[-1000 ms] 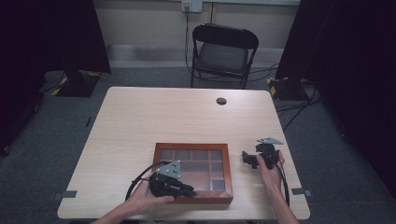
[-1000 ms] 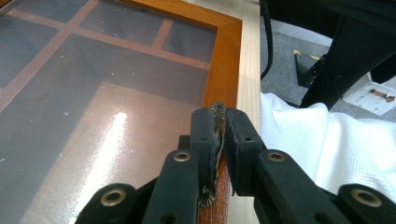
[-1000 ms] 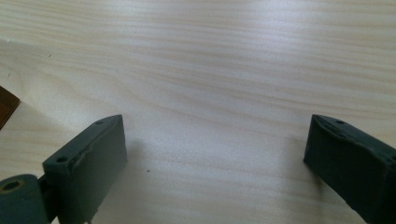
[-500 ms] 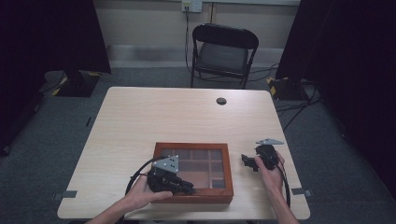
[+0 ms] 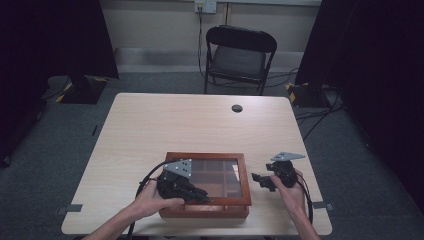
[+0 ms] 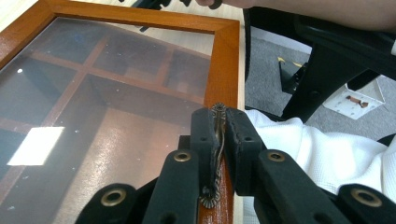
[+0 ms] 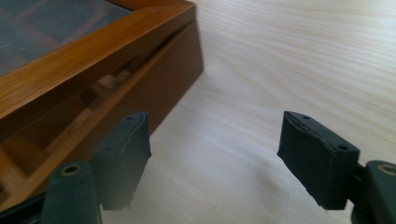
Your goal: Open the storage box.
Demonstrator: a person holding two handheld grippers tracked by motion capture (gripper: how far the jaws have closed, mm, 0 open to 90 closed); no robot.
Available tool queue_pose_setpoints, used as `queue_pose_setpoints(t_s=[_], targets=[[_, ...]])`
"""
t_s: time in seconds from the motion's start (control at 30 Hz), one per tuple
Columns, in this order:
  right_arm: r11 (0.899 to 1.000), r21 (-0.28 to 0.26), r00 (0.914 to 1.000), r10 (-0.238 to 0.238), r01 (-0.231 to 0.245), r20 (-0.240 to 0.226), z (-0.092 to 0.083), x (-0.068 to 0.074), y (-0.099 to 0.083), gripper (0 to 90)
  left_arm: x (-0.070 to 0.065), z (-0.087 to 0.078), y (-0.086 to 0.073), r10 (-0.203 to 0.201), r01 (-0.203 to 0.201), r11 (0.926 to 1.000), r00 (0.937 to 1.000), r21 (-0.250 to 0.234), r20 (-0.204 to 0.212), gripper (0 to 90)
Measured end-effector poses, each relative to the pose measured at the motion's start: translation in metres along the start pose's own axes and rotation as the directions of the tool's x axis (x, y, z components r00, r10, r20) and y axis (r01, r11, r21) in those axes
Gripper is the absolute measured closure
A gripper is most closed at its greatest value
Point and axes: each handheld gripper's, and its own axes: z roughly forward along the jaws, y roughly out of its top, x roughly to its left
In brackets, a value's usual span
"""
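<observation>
Left tool, bottom centre of left gripper view, clamped on brass handle of glass lid; lid slightly raised. Right tool has been closing, jaws apart, nothing btwn, just beside wooden box. Box on table, lower centre in high view.

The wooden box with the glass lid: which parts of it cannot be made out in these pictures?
- Wooden box with glass lid: in the high view, the left gripper covers its near-left corner.
- Compartments: left gripper view, dim behind reflecting glass.
- Small brass handle: largely hidden between the jaws.
- Box interior: right gripper view, blurred, cut off by the edge.
</observation>
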Motion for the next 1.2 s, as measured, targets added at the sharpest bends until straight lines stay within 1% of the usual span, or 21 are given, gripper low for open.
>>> queue_pose_setpoints(t_s=[0.07, 0.1, 0.13, 0.2, 0.27, 0.3, 0.33, 0.4, 0.47, 0.5, 0.53, 0.7, 0.73, 0.87, 0.93, 0.97, 1.0, 1.03, 1.07, 1.13, 1.2], targets=[[1.000, -0.003, 0.9997, -0.018, 0.018, -0.016, -0.003, 0.005, -0.002, 25.2, 0.000, -0.002, 0.002, -0.007, 0.007, 1.0000, 1.0000, -0.006, 0.001, 82.3], [0.999, -0.012, 0.9994, -0.031, 0.030, -0.018, -0.006, 0.009, -0.004, 26.1, 0.000, -0.003, 0.004, -0.004, 0.004, 1.0000, 1.0000, 0.002, -0.001, 82.3], [0.999, -0.012, 0.9994, -0.031, 0.030, -0.018, -0.006, 0.009, -0.004, 26.1, 0.000, -0.003, 0.004, -0.004, 0.004, 1.0000, 1.0000, 0.002, -0.001, 82.3], [0.999, -0.013, 0.9978, -0.047, 0.046, -0.046, -0.007, 0.011, -0.005, 25.7, 0.000, -0.004, 0.004, -0.012, 0.012, 0.9999, 0.9999, -0.010, 0.000, 82.3], [0.998, -0.015, 0.9965, -0.055, 0.054, -0.064, -0.008, 0.013, -0.005, 25.7, 0.001, -0.005, 0.006, -0.012, 0.012, 0.9999, 0.9999, -0.005, 0.003, 82.3], [0.998, -0.020, 0.9935, -0.069, 0.067, -0.090, -0.007, 0.015, -0.005, 25.6, 0.001, -0.005, 0.006, -0.009, 0.009, 0.9999, 1.0000, -0.011, 0.002, 82.3], [0.997, -0.019, 0.9915, -0.079, 0.078, -0.103, -0.008, 0.017, -0.004, 25.3, 0.000, -0.007, 0.007, -0.002, 0.002, 1.0000, 1.0000, -0.007, -0.006, 82.3], [0.996, -0.024, 0.9901, -0.088, 0.086, -0.109, -0.008, 0.018, -0.003, 25.1, 0.001, -0.008, 0.009, -0.002, 0.002, 1.0000, 1.0000, -0.005, -0.004, 82.3], [0.994, -0.053, 0.9872, -0.103, 0.097, -0.122, -0.012, 0.021, 0.000, 24.1, 0.001, -0.009, 0.010, -0.008, 0.008, 1.0000, 1.0000, -0.004, 0.003, 82.3], [0.991, -0.081, 0.9835, -0.113, 0.102, -0.141, -0.014, 0.023, 0.002, 23.6, 0.002, -0.011, 0.011, -0.013, 0.013, 0.9999, 0.9999, -0.011, 0.006, 82.3], [0.991, -0.089, 0.9812, -0.117, 0.104, -0.153, -0.014, 0.025, 0.002, 23.1, 0.002, -0.011, 0.011, -0.013, 0.013, 0.9999, 0.9999, -0.011, 0.006, 82.3], [0.986, -0.104, 0.9743, -0.149, 0.133, -0.169, -0.012, 0.032, 0.003, 22.4, 0.004, -0.014, 0.013, -0.034, 0.034, 0.9990, 0.9994, -0.029, 0.010, 82.2], [0.985, -0.105, 0.9748, -0.152, 0.137, -0.163, -0.011, 0.034, 0.004, 22.6, 0.004, -0.014, 0.013, -0.042, 0.043, 0.9986, 0.9990, -0.031, 0.012, 82.2], [0.983, -0.116, 0.9739, -0.162, 0.145, -0.159, -0.011, 0.035, 0.005, 22.5, 0.004, -0.016, 0.014, -0.036, 0.036, 0.9987, 0.9993, -0.037, 0.011, 81.3], [0.982, -0.116, 0.9731, -0.164, 0.146, -0.162, -0.011, 0.034, 0.005, 22.2, 0.003, -0.019, 0.012, -0.013, 0.014, 0.9976, 0.9997, -0.067, 0.021, 73.1], [0.982, -0.122, 0.9733, -0.160, 0.141, -0.165, -0.011, 0.034, 0.005, 22.3, 0.003, -0.023, 0.012, -0.010, 0.011, 0.9969, 0.9999, -0.078, 0.012, 65.0], [0.983, -0.125, 0.9738, -0.157, 0.138, -0.164, -0.011, 0.033, 0.005, 21.9, 0.003, -0.023, 0.012, -0.010, 0.011, 0.9969, 0.9999, -0.078, 0.012, 63.6], [0.983, -0.127, 0.9742, -0.153, 0.133, -0.166, -0.011, 0.033, 0.005, 21.8, 0.003, -0.027, 0.011, -0.001, 0.001, 0.9961, 1.0000, -0.088, 0.001, 61.3], [0.983, -0.127, 0.9742, -0.153, 0.133, -0.166, -0.011, 0.033, 0.005, 21.8, 0.003, -0.027, 0.011, -0.001, 0.001, 0.9961, 1.0000, -0.088, 0.001, 59.0], [0.983, -0.131, 0.9747, -0.151, 0.130, -0.165, -0.011, 0.033, 0.006, 21.9, 0.004, -0.033, 0.010, -0.004, 0.002, 0.9955, 0.9998, -0.095, -0.018, 58.2], [0.982, -0.136, 0.9750, -0.151, 0.129, -0.163, -0.011, 0.033, 0.007, 22.1, 0.005, -0.038, 0.008, -0.009, 0.005, 0.9938, 0.9996, -0.111, -0.027, 53.3]])
